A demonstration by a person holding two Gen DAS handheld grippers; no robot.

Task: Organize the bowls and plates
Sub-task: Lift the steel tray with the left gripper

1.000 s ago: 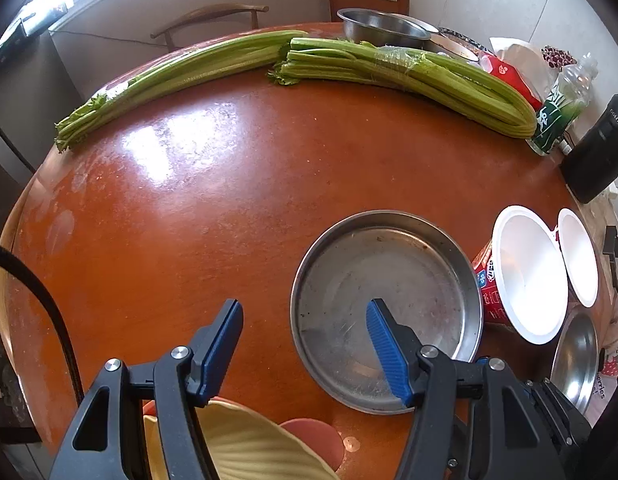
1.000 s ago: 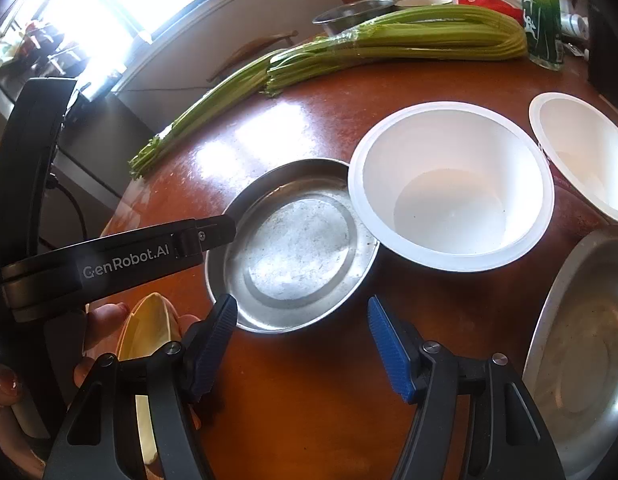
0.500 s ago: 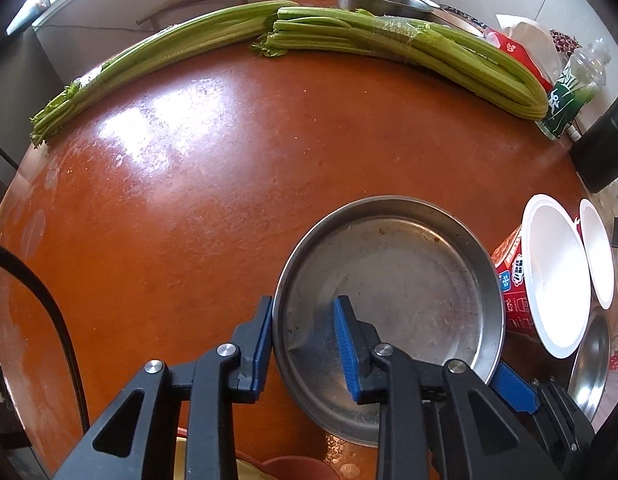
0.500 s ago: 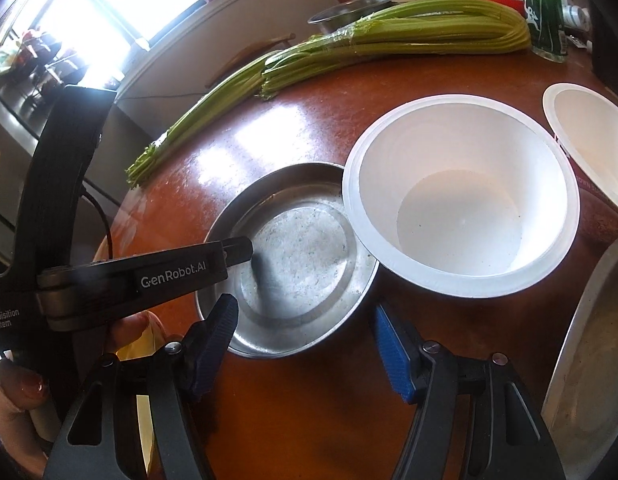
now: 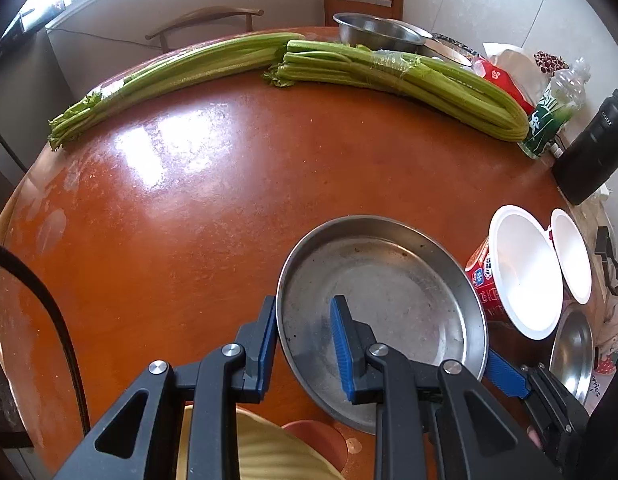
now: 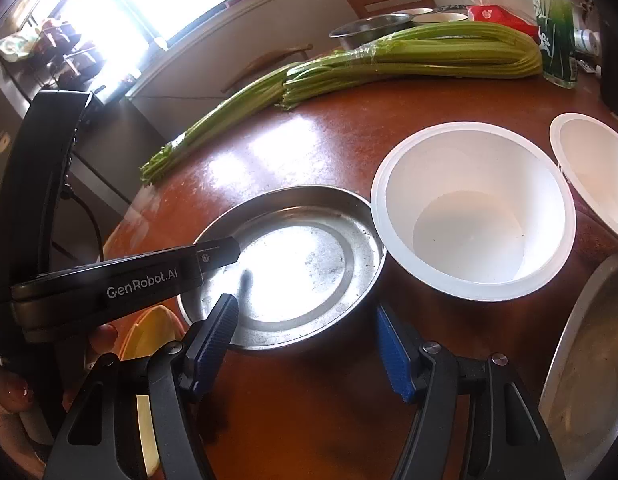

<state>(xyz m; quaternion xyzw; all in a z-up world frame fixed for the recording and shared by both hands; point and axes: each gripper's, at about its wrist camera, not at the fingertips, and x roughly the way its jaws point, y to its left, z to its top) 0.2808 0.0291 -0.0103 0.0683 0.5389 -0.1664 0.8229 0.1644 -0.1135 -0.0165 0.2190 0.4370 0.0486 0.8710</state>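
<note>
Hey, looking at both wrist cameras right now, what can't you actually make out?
- Yellow dish: left wrist view, mostly hidden behind the left gripper and cut off by the bottom edge.
- Steel plate at right: right wrist view, cut by the frame edge.
- Far dishes: right wrist view, too small, behind the celery.

Daylight floods from the blown-out window (image 6: 149, 12) at upper left — glare whitens the steel plate (image 6: 293, 268) and streaks the glossy table (image 5: 189, 184) — fisheye bending, dark corners.
</note>
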